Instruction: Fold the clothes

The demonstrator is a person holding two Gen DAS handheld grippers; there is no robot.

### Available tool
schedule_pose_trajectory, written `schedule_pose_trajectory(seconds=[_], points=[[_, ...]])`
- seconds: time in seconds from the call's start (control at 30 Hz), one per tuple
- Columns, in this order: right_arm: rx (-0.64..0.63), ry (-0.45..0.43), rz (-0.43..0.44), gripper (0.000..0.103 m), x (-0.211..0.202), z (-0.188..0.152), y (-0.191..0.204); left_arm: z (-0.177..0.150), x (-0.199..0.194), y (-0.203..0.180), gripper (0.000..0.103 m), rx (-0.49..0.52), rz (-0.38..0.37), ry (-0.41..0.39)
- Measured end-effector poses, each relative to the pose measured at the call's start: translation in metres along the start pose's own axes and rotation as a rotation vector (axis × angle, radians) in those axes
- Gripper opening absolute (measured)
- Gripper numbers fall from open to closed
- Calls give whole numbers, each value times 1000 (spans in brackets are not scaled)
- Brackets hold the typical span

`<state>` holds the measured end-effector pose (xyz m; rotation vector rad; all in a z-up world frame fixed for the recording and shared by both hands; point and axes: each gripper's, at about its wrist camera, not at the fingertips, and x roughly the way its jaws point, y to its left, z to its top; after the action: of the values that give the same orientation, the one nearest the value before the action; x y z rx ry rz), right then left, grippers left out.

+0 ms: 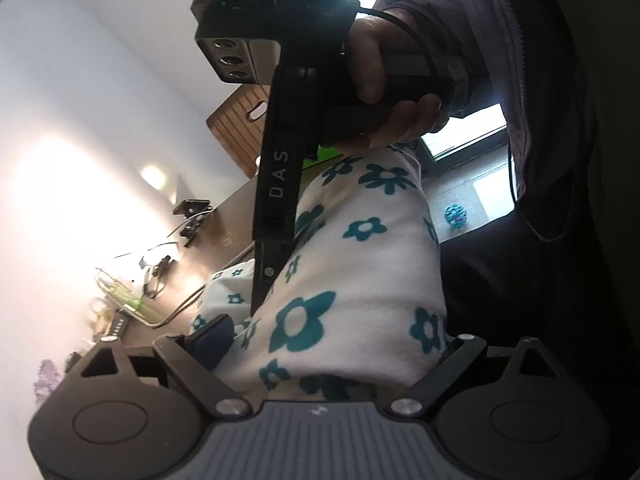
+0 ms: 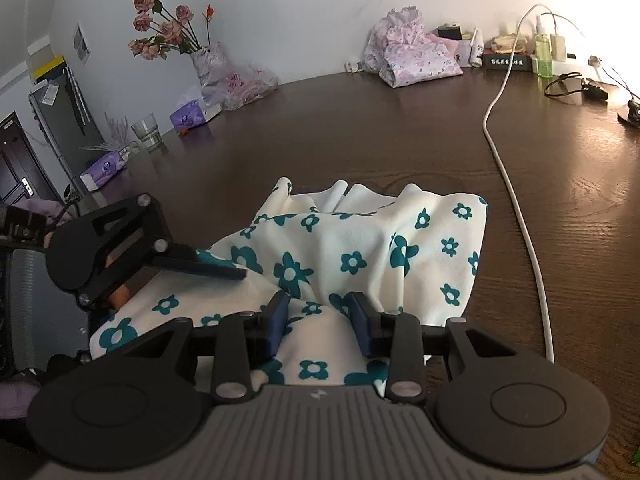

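Observation:
A white garment with teal flowers lies bunched on the dark wooden table. My right gripper is partly open, its blue pads on either side of a raised fold of the cloth. My left gripper comes in from the left with its fingers together on the cloth. In the left wrist view the cloth fills the space between my left gripper's wide-spread fingers, and the right gripper stands in front, held by a hand.
A white cable runs down the table's right side. At the back stand a pink folded garment, bottles, a vase of roses, a glass and tissue packs.

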<state>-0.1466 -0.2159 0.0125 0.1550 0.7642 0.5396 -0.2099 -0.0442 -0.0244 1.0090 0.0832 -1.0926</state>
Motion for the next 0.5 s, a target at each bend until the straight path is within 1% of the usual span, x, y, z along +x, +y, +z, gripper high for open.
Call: schedule_pose_trajectory(seconds=[0.07, 0.13, 0.2, 0.27, 0.3, 0.33, 0.37, 0.4, 0.43, 0.47, 0.5], points=[[15, 9, 17, 35, -1, 1, -3, -3, -1, 4, 93, 0, -14, -4], [35, 11, 30, 35, -2, 1, -6, -5, -3, 8, 93, -22, -28, -1], [44, 2, 40, 35, -3, -1, -8, -5, 1, 16, 91, -80, -61, -2], [44, -17, 55, 37, -6, -2, -11, -8, 1, 29, 91, -168, -101, -15], [47, -38, 56, 47, -11, -3, -15, -11, -1, 39, 91, -227, -130, -21], [50, -60, 57, 60, -16, -3, -19, -14, -1, 49, 91, -282, -164, -24], [44, -95, 72, 66, -25, -5, -23, -14, 1, 57, 91, -322, -196, -27], [26, -139, 94, 77, -35, -5, -26, -18, 2, 67, 91, -369, -232, -32], [3, -192, 137, 83, -46, -7, -30, -19, 2, 81, 91, -421, -267, -34], [-21, -245, 181, 87, -58, -10, -33, -22, 4, 89, 91, -473, -300, -39], [-40, -290, 247, 101, -67, -12, -37, -26, 6, 97, 91, -526, -333, -44]])
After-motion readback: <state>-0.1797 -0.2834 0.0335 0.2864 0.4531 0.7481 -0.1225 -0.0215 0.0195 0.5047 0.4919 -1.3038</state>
